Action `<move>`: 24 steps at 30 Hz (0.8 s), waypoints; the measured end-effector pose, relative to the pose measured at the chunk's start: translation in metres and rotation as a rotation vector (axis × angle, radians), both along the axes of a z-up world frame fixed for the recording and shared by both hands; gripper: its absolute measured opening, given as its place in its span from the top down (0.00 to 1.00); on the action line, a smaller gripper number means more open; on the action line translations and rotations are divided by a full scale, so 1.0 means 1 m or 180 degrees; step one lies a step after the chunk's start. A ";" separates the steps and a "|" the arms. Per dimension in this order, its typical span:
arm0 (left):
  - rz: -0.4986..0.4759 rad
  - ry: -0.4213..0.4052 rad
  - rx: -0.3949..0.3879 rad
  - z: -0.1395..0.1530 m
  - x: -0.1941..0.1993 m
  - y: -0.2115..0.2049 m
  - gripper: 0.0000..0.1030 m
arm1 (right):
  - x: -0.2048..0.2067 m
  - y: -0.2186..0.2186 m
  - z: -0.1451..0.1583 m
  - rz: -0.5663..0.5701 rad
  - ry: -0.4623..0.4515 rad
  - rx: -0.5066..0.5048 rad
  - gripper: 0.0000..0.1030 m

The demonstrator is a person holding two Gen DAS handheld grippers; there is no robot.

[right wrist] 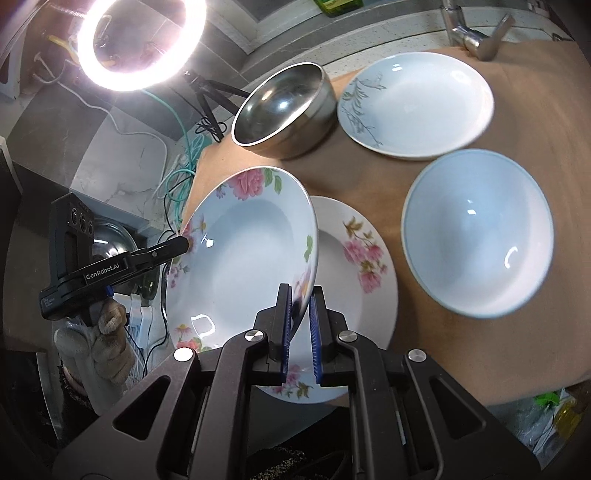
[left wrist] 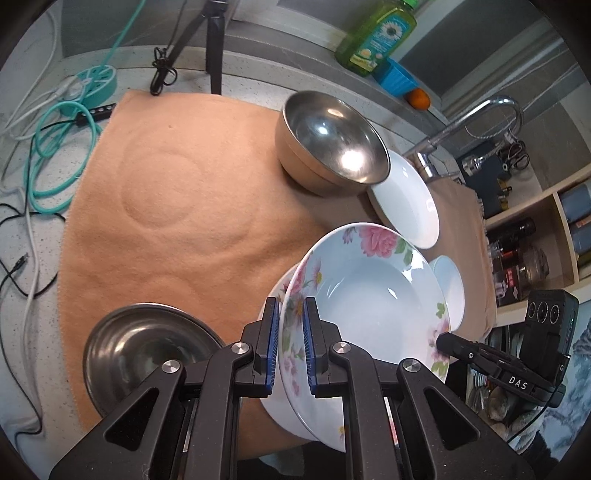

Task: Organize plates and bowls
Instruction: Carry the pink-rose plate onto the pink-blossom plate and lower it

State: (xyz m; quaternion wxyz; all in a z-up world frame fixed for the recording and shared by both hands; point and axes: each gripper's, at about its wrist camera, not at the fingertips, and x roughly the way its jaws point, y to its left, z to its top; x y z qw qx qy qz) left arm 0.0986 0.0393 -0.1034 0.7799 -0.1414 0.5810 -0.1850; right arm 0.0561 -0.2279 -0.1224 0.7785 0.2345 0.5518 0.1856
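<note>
A deep plate with pink flowers point(left wrist: 369, 291) point(right wrist: 240, 258) is held tilted above the orange cloth by both grippers. My left gripper point(left wrist: 290, 343) is shut on its near rim; it shows from the side in the right wrist view point(right wrist: 181, 245). My right gripper point(right wrist: 301, 332) is shut on the opposite rim; it shows in the left wrist view point(left wrist: 448, 341). A second flowered plate point(right wrist: 354, 258) lies flat under it. A steel bowl point(left wrist: 332, 144) point(right wrist: 284, 110), a white plate with a grey sprig point(right wrist: 417, 103) and a pale blue bowl point(right wrist: 480, 232) stand on the cloth.
Another steel bowl point(left wrist: 147, 343) sits at the cloth's near left corner. The orange cloth point(left wrist: 177, 192) covers the counter. Teal and white cables point(left wrist: 55, 155) lie at the left. A tap point(left wrist: 476, 118), a green soap bottle point(left wrist: 376, 33) and a ring light point(right wrist: 140, 40) stand behind.
</note>
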 end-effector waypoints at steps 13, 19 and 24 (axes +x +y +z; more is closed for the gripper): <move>-0.0201 0.0105 0.0113 -0.013 -0.005 -0.021 0.90 | -0.019 -0.011 -0.019 -0.0086 0.0136 -0.0025 0.90; -0.0248 0.0168 0.0162 -0.022 -0.004 -0.028 0.90 | -0.023 -0.013 -0.033 -0.0114 0.0225 -0.0020 0.90; -0.0272 0.0203 0.0224 -0.026 -0.002 -0.031 0.90 | -0.023 -0.013 -0.040 -0.0118 0.0274 -0.0024 0.90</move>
